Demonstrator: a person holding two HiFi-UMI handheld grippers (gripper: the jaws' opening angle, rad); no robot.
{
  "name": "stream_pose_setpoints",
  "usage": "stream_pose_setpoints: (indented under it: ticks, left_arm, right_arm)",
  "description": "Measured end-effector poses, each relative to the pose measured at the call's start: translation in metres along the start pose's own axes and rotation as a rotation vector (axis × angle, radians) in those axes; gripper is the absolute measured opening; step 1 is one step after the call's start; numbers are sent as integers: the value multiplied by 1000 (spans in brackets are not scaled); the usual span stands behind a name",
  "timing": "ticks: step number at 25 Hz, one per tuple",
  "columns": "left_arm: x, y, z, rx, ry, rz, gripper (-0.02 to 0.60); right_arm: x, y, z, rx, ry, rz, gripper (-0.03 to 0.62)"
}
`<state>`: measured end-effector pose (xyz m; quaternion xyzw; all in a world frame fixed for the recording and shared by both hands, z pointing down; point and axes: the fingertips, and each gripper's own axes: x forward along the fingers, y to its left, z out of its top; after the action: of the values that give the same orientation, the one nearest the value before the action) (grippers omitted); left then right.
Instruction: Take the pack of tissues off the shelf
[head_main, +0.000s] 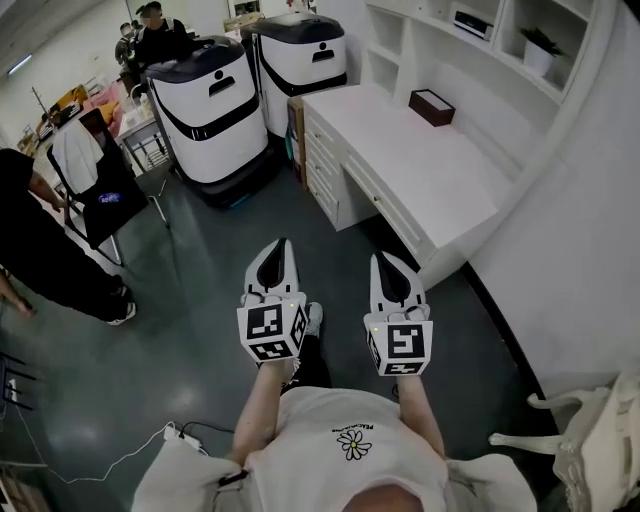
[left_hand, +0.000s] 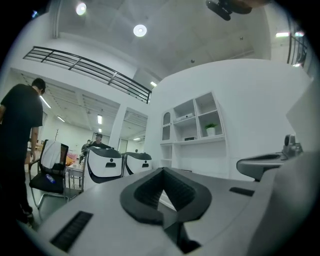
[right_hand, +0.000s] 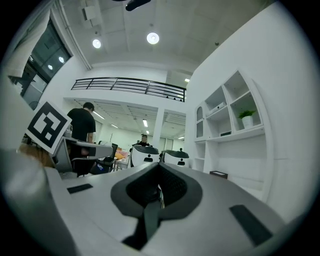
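Note:
A flat white pack (head_main: 470, 21) lies in a compartment of the white shelf unit (head_main: 585, 60) above the desk at the far right; whether it is the tissue pack I cannot tell. A dark brown tissue box (head_main: 432, 106) sits on the white desk (head_main: 420, 170) below. My left gripper (head_main: 280, 246) and right gripper (head_main: 386, 259) are held side by side over the grey floor, well short of the desk. Both point level toward it, shut with nothing between them. The left gripper view shows the left gripper (left_hand: 162, 172) with its tips together, and the right gripper (right_hand: 159, 167) looks the same in its own view.
Two white and black robot carts (head_main: 210, 110) stand beyond the desk's left end. A black chair with a white cloth (head_main: 95, 170) and a person in black (head_main: 35, 240) are at the left. A potted plant (head_main: 540, 48) sits on the shelf. A white chair (head_main: 590, 440) is at lower right.

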<state>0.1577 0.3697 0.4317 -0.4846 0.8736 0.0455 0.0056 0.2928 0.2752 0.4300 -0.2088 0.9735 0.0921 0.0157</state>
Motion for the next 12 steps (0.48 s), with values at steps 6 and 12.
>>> stream_pose_setpoints:
  ticks: [6, 12]
  left_arm:
    - [90, 21, -1, 8, 24, -24, 0]
    - [192, 46, -1, 24, 60, -68, 0]
  right_arm:
    - [75, -30, -9, 10, 33, -31, 2]
    - [178, -57, -17, 38, 67, -46, 2]
